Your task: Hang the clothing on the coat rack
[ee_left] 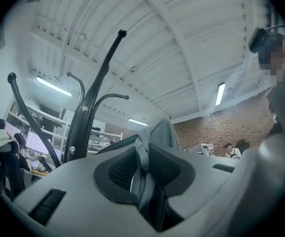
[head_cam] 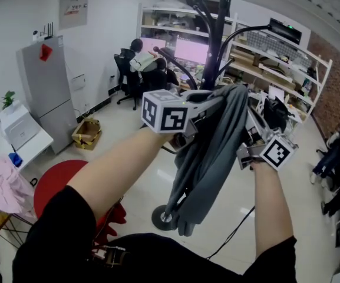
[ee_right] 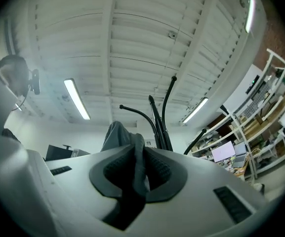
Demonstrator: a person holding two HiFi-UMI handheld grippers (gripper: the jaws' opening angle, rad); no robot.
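While I hold the grey garment (head_cam: 208,158) high beside the coat rack (head_cam: 215,37), my left gripper (head_cam: 214,102) is pinched almost closed on a thin rolled edge of the cloth, with only that narrow fold between the pads. As I judge it, that is the first weak spot: so little fabric in the bite could slide out under the hanging weight, and that side would drop. In the middle, the rack's curved black arms fan out at different heights just behind the cloth. I cannot tell whether any fabric rests on one yet. A bunched fold could catch on the wrong arm or miss the knobbed tip, and a tug on it might rock the pole on its round base (head_cam: 162,218). On the right, my right gripper (head_cam: 253,139) is likewise nearly shut on a slim dark ridge of the same garment. If one side lets go first, the whole piece may swing off to the other.

The garment is plain grey and soft. It is gathered at the top between the two grippers and falls in long, heavy folds in front of the pole, ending just above the base.
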